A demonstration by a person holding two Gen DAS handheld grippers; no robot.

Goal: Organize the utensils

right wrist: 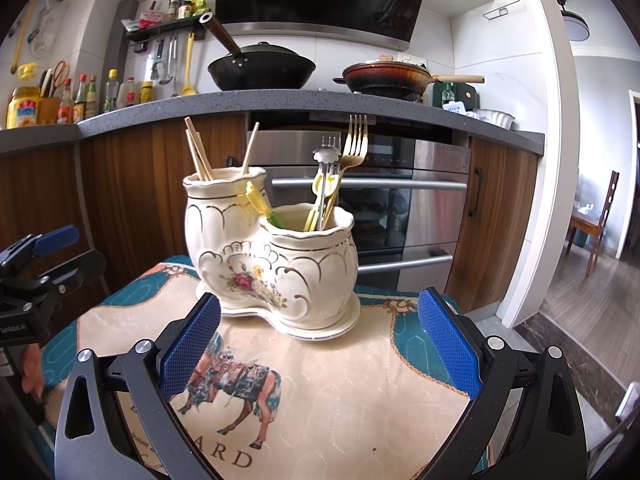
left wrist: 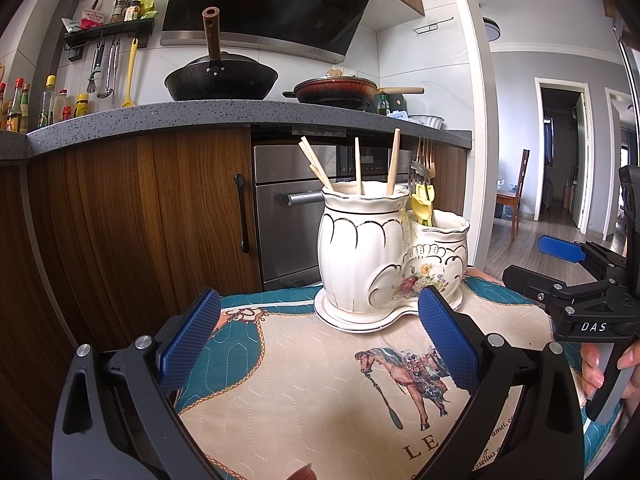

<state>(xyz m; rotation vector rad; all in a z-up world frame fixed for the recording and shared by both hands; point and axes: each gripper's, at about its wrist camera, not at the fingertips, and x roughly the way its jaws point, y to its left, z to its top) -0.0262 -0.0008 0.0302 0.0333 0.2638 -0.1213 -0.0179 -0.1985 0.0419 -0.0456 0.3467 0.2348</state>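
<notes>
Blue pads face each other across a wide gap on both tools: the left gripper and the right gripper each stand spread with nothing between their fingers, hovering low over the quilted cloth and aimed at the holder. That reads as a waiting stance, jaws ready to close on a handle rather than carrying one. The holder, a white ceramic piece with two joined pots on a shared saucer, sits toward the far end of the cloth, ahead of both grippers and between them; from the left view its tall pot is nearer, from the right view the short pot. Chopsticks stand in the tall pot, leaning on its rim. A gold fork, a steel fork and yellow-handled pieces stand in the short pot. One yellow piece leans across where the pots meet, the likeliest item left to sort. No utensils lie loose on the cloth.
</notes>
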